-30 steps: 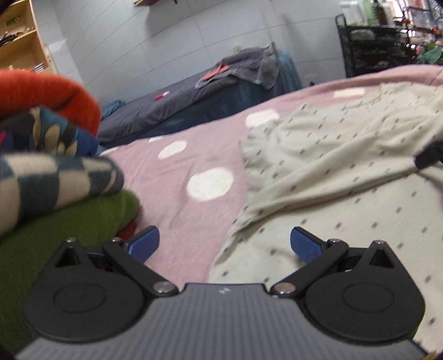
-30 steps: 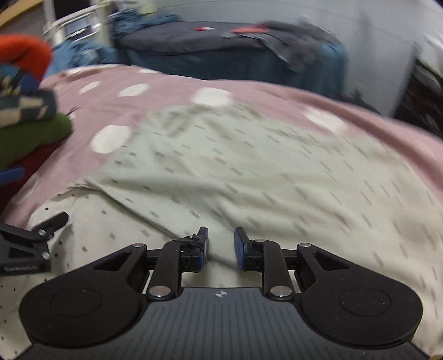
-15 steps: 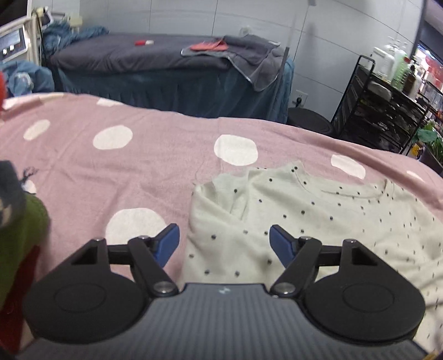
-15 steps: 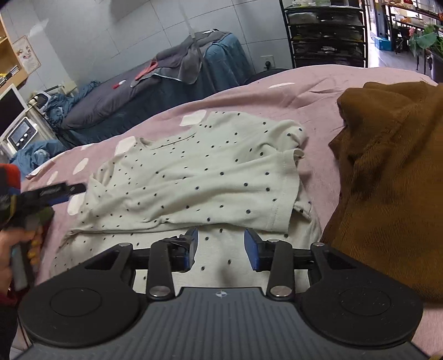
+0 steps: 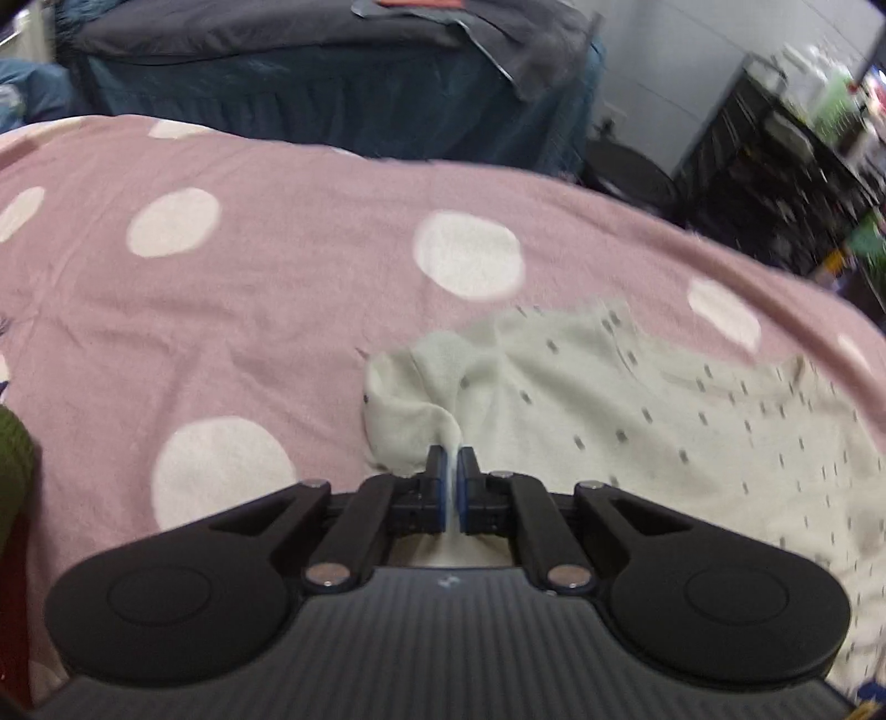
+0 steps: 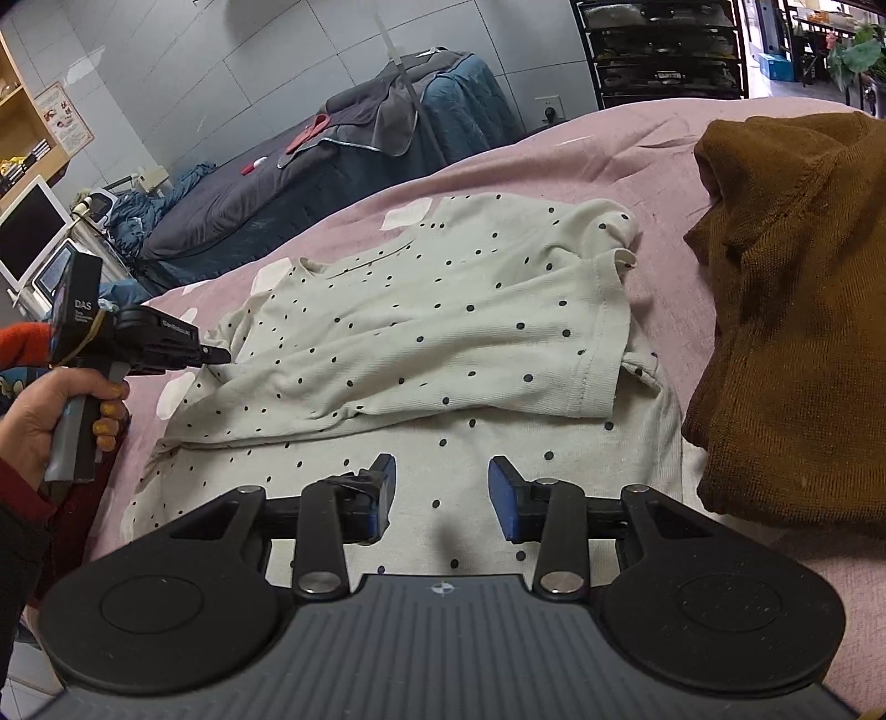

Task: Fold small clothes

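Observation:
A cream dotted shirt (image 6: 443,327) lies partly folded on the pink spotted bedspread (image 5: 277,288). One layer is laid over the lower part. My left gripper (image 5: 453,476) is shut on the shirt's left edge (image 5: 437,410), near the sleeve. In the right wrist view the left gripper (image 6: 216,354) shows at the shirt's left side, held by a hand. My right gripper (image 6: 441,487) is open and empty, just above the shirt's near hem.
A brown knitted garment (image 6: 786,310) lies heaped at the right of the shirt. A stack of folded clothes with a green one (image 5: 14,459) sits at the left. A dark blue covered bed (image 6: 310,183) and a black shelf rack (image 6: 664,50) stand behind.
My left gripper closed on the shirt's left edge after moving in. My right gripper pulled back from the fabric and opened wider.

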